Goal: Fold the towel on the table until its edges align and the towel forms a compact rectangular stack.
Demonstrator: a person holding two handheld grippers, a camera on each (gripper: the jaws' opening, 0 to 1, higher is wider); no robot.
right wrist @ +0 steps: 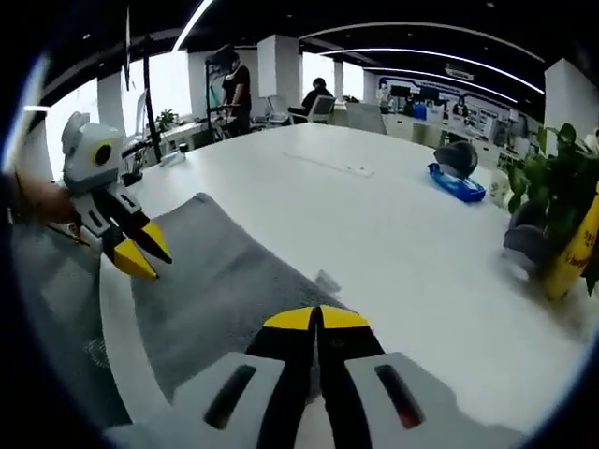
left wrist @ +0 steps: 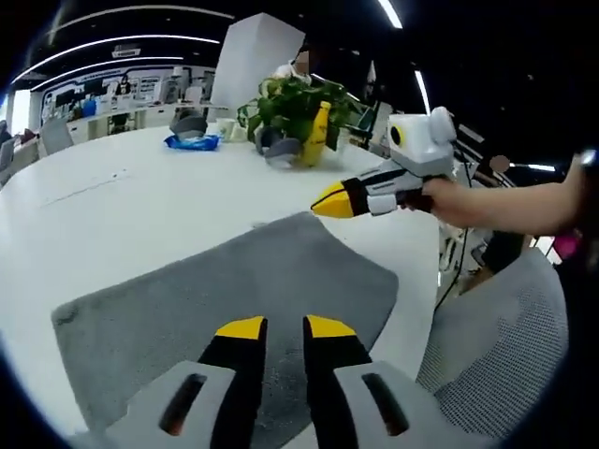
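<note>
Left tool (left wrist: 284,326) rises from the bottom centre of the left gripper view, jaws slightly parted. Right tool (right wrist: 318,318) rises from the bottom centre of the right gripper view, jaws closed, tips touching, nothing visibly gripped.

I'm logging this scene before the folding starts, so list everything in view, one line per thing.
towel: one, grey, spread flat on the near part of the table.
table: one, white, large, under everything.
potted plant: one, green leaves, far side of the table.
banana: one, yellow, upright by the plant.
blue packet: one, far on the table.
chair: one, grey mesh, beside the table edge.
people: at least two, standing in the background office.
left claw: yellow tips slightly apart, over the towel's near edge.
right claw: yellow tips together, at the towel's edge.
hand: holds the right claw.
</note>
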